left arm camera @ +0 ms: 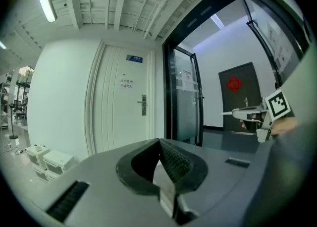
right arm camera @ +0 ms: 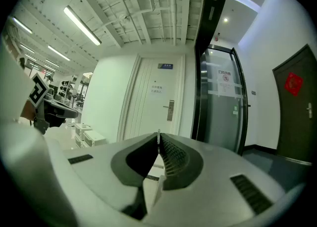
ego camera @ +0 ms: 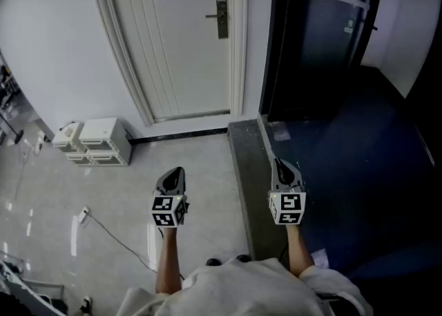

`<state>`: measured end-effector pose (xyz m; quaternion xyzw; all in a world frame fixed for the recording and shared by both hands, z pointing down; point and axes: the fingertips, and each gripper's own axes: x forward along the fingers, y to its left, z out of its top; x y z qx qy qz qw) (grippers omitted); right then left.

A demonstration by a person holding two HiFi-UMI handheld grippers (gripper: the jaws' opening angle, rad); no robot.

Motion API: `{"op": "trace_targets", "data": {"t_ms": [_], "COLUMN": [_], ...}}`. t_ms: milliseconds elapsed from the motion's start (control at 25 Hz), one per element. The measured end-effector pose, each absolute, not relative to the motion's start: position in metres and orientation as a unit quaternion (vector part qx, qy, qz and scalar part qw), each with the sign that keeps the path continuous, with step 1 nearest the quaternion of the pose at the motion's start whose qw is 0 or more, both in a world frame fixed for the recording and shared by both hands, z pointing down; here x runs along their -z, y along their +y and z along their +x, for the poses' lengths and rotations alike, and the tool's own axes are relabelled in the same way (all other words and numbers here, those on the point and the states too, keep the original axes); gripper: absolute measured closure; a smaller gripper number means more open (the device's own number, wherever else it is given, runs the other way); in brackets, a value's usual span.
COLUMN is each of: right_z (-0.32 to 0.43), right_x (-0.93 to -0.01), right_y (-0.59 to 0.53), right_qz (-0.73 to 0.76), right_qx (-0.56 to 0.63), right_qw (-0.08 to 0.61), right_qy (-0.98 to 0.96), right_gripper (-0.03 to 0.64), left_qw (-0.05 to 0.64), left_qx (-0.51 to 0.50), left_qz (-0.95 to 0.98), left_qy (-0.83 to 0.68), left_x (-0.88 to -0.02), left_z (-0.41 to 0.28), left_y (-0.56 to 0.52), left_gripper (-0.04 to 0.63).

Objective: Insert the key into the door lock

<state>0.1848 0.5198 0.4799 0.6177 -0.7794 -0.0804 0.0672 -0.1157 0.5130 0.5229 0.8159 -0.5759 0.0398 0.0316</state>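
Facing a white panelled door (ego camera: 186, 45), the grey left gripper (ego camera: 178, 170) hangs well short of it, clenched on nothing, the grey right gripper (ego camera: 277, 163) beside. The dark lever-handle lock (ego camera: 222, 18) sits at the door's right edge; a thin pale key (right arm camera: 158, 134) is pinched in the right gripper's tips.

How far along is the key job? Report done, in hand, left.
Done: the right gripper is shut on a thin blade, apparently the key. The left gripper is shut, empty. In hand: it faces the white door from well back. To do: reach the lock and insert the key.
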Motion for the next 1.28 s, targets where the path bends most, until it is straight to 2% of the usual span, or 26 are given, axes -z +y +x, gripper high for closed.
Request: {"op": "trace_targets", "data": {"t_ms": [520, 1000, 1280], "right_z": [0.192, 0.222, 0.229], "right_x": [-0.48, -0.488, -0.497], "right_y": [0.522, 0.504, 0.476], "right_qz": [0.605, 0.591, 0.585], "right_qx": [0.076, 0.066, 0.063], "right_qw": [0.062, 0.059, 0.062], "right_qy": [-0.79, -0.802, -0.807], "right_gripper": [0.588, 0.588, 0.587], "left_qw": [0.029, 0.017, 0.036], "left_qx": [-0.046, -0.046, -0.053], "left_qz": [0.814, 0.814, 0.811], "left_qy": [-0.578, -0.579, -0.582], "left_x": [-0.515, -0.512, -0.533], "left_z": [-0.1, -0.055, -0.042], "left_y": [0.518, 0.504, 0.476], "left_gripper": [0.578, 0.578, 0.578]}}
